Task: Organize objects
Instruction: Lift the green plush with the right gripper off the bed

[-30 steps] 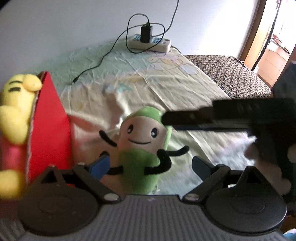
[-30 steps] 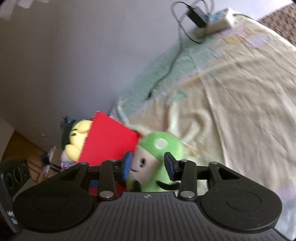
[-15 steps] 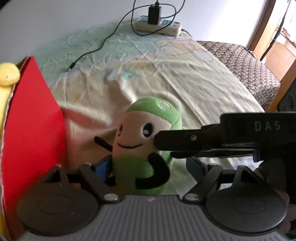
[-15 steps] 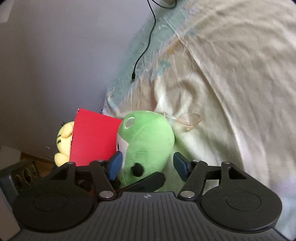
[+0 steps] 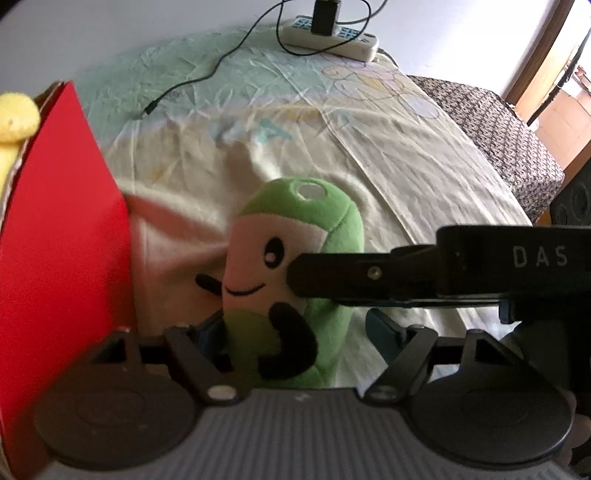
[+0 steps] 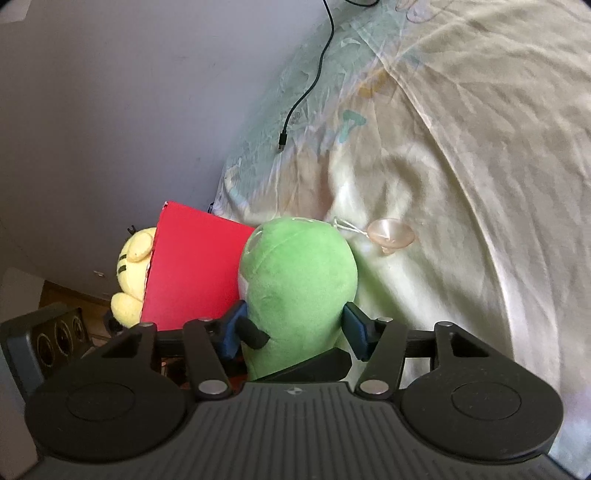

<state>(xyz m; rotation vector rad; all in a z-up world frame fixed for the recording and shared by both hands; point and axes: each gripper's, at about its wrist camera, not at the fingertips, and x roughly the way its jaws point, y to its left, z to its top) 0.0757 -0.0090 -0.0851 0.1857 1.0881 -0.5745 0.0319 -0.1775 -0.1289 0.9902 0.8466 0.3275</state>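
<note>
A green plush toy point(image 5: 295, 221) with a smiling face stands upright on the pale bedsheet point(image 5: 332, 129), just right of a red box point(image 5: 62, 229). My left gripper point(image 5: 295, 328) straddles its lower body with the jaws closing. The left pad is against the toy, while the right pad point(image 5: 380, 328) stands a little clear. My right gripper point(image 6: 293, 326) reaches in from the right. Its jaws are closing with the green plush toy point(image 6: 299, 277) filling the gap and both pads touching it. A yellow plush point(image 6: 135, 266) sits inside the red box point(image 6: 192, 266).
A clear suction cup point(image 6: 391, 236) on a string lies beside the toy. A power strip point(image 5: 332, 33) with a charger lies at the far edge, and its black cable point(image 6: 306, 88) trails over the sheet. A patterned blanket point(image 5: 498, 125) is at right, a dark speaker point(image 6: 48, 339) on the floor.
My left gripper came down closer to the green toy and its jaws narrowed around it. My right gripper swung round to the toy's back and settled with its pads on both sides.
</note>
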